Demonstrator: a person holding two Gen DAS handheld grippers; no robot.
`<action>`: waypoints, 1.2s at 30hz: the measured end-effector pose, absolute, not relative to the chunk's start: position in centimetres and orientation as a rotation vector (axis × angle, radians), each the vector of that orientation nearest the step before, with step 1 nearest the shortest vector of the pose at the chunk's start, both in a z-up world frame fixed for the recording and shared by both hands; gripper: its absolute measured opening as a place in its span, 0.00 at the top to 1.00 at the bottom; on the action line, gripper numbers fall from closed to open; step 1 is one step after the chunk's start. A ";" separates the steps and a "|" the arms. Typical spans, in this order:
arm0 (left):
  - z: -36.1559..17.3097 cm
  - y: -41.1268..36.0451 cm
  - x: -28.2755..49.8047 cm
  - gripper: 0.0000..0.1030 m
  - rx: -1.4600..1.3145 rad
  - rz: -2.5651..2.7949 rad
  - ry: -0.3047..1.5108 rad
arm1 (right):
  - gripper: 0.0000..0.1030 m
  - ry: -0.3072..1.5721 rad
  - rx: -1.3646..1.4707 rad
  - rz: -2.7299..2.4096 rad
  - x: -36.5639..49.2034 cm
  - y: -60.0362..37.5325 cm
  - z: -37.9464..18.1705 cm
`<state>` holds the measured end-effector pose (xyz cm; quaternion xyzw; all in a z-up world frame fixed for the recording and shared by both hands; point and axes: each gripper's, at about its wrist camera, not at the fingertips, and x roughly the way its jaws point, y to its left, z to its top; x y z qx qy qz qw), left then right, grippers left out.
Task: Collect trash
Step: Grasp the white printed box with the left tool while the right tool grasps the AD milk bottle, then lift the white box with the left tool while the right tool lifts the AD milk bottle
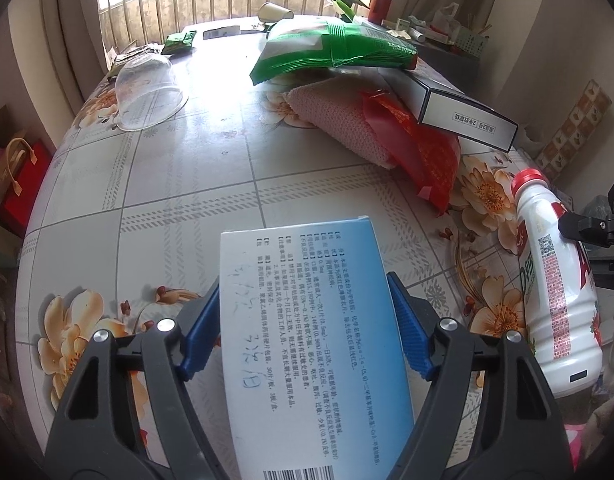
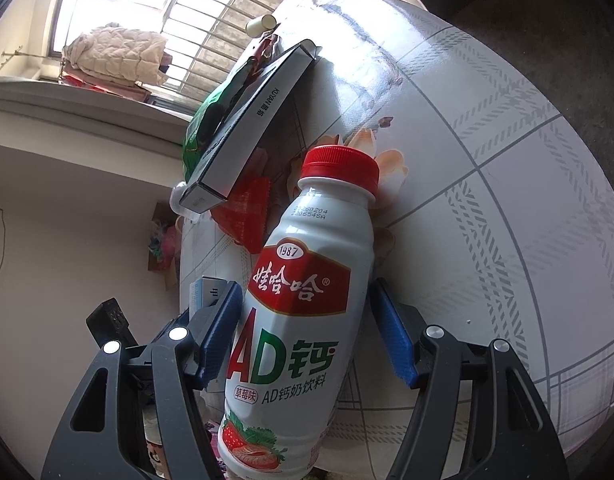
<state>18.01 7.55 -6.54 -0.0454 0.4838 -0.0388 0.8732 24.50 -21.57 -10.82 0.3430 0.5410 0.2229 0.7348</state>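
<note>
A white and blue medicine box (image 1: 307, 320) with printed text sits between the blue pads of my left gripper (image 1: 303, 300), which is shut on its two long sides above the flowered table (image 1: 167, 208). A white milk-drink bottle (image 2: 307, 280) with a red cap and a red label lies tilted between the pads of my right gripper (image 2: 307, 292), which is shut on its body. In the left wrist view the same bottle (image 1: 555, 280) shows at the table's right edge, with a finger of the right gripper against it. A corner of the medicine box (image 2: 205, 290) peeks out behind my right gripper's left finger.
An upturned clear plastic cup (image 1: 147, 92) stands at the back left. A pile holds green bags (image 1: 331, 48), a pink cloth (image 1: 339, 120), a red wrapper (image 1: 419, 152) and a long dark box (image 1: 459, 108). A paper cup (image 1: 275, 11) lies by the window. Bags (image 1: 19, 184) stand on the floor at the left.
</note>
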 end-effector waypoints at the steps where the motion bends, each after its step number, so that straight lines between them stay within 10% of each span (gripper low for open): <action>1: -6.5 7.6 18.0 0.30 -0.105 -0.083 1.010 | 0.38 1.187 0.754 0.489 24.5 -21.6 -10.8; 36: -5.9 9.2 18.0 0.31 -0.253 -0.142 0.988 | 0.39 1.183 0.795 0.505 24.2 -22.1 -11.2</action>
